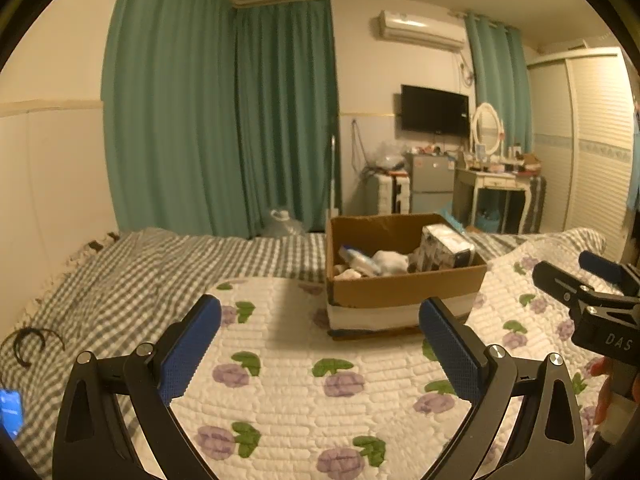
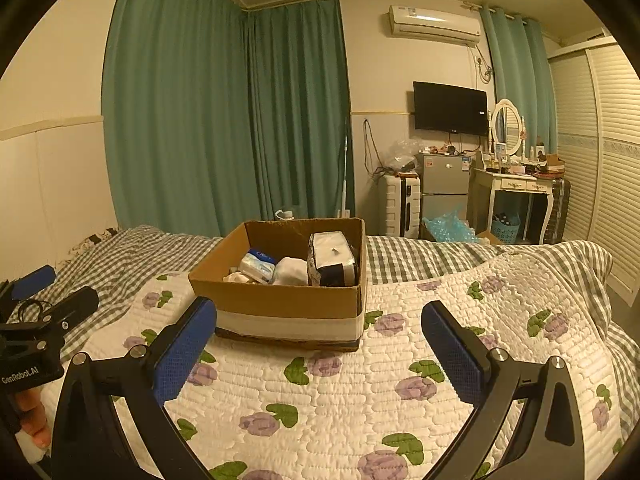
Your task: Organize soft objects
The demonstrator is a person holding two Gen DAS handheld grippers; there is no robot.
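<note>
A brown cardboard box (image 1: 404, 292) (image 2: 280, 300) stands on the white floral quilt (image 1: 304, 376) (image 2: 340, 384). Inside it lie a black-and-white tissue pack (image 1: 444, 249) (image 2: 332, 258), a white soft bundle (image 1: 390, 261) (image 2: 290, 271) and a blue-and-white pack (image 1: 358, 258) (image 2: 258, 264). My left gripper (image 1: 320, 344) is open and empty above the quilt, in front of the box; it also shows at the left of the right wrist view (image 2: 44, 292). My right gripper (image 2: 318, 344) is open and empty before the box; it also shows at the right of the left wrist view (image 1: 568, 276).
A grey checked blanket (image 1: 132, 272) (image 2: 436, 256) covers the bed behind the quilt. A black hair band (image 1: 30, 340) and a lit phone (image 1: 11, 410) lie on it at the left. Green curtains (image 1: 216, 112), a fridge (image 2: 442, 188) and a dressing table (image 2: 516, 188) stand beyond the bed.
</note>
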